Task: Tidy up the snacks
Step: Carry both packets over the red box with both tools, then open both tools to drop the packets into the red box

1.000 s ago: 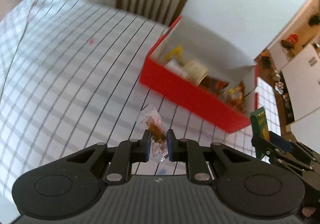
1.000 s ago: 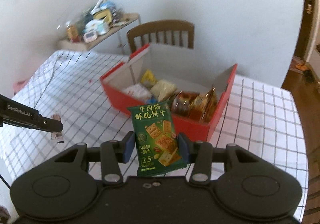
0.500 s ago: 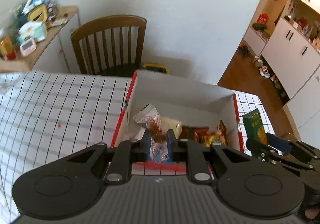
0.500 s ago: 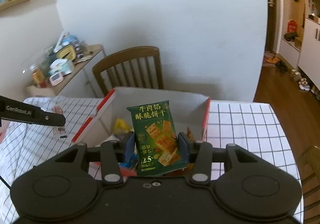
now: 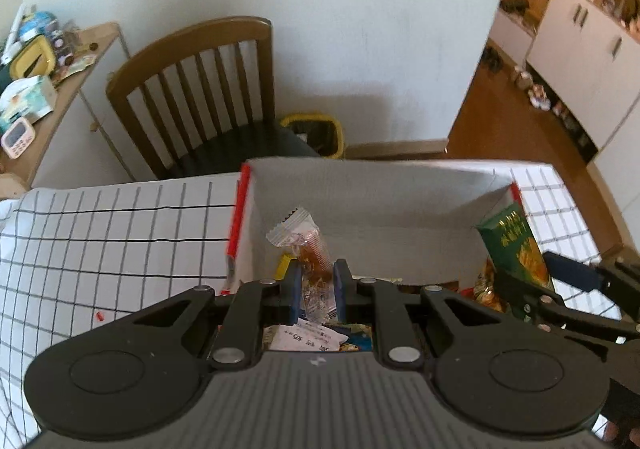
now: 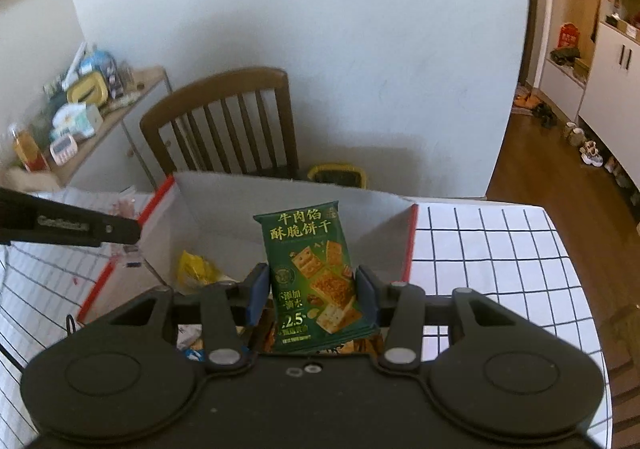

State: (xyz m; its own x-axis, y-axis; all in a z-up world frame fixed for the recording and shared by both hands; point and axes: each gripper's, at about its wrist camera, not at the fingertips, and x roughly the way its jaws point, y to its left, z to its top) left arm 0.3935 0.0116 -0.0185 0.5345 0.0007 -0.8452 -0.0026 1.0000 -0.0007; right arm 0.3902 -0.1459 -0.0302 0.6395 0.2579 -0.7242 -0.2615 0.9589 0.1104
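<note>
The left gripper (image 5: 316, 291) is closed on a small clear snack packet (image 5: 308, 249), which stands upright between the blue pads. The right gripper (image 6: 311, 293) is clamped on a green cracker packet (image 6: 316, 281), held upright by its side edges with the printed face toward the camera.

Change since one second ago: both packets were then carried above the checked tablecloth (image 5: 120, 241), with the red box (image 5: 236, 221) well ahead of each tool. Both tools have since been brought forward. The box is now directly ahead of and below both sets of fingers, and its grey inner wall is seen behind each packet. No change in either grip is visible across the frames.

Position of the task items relative to the tools:
- Clear snack packet: between the left pads, over the left part of the box interior.
- Green cracker packet: between the right pads, over the right part of the interior, next to the right wall.
- Snacks already stowed: below the fingers, on the box floor.

Assessment: the transport step is judged to be nearly complete. Release is judged to be the remaining action; neither packet has yet been deposited. A drop outside the wall is a possible risk for the green packet, given its place close to the edge.
</note>
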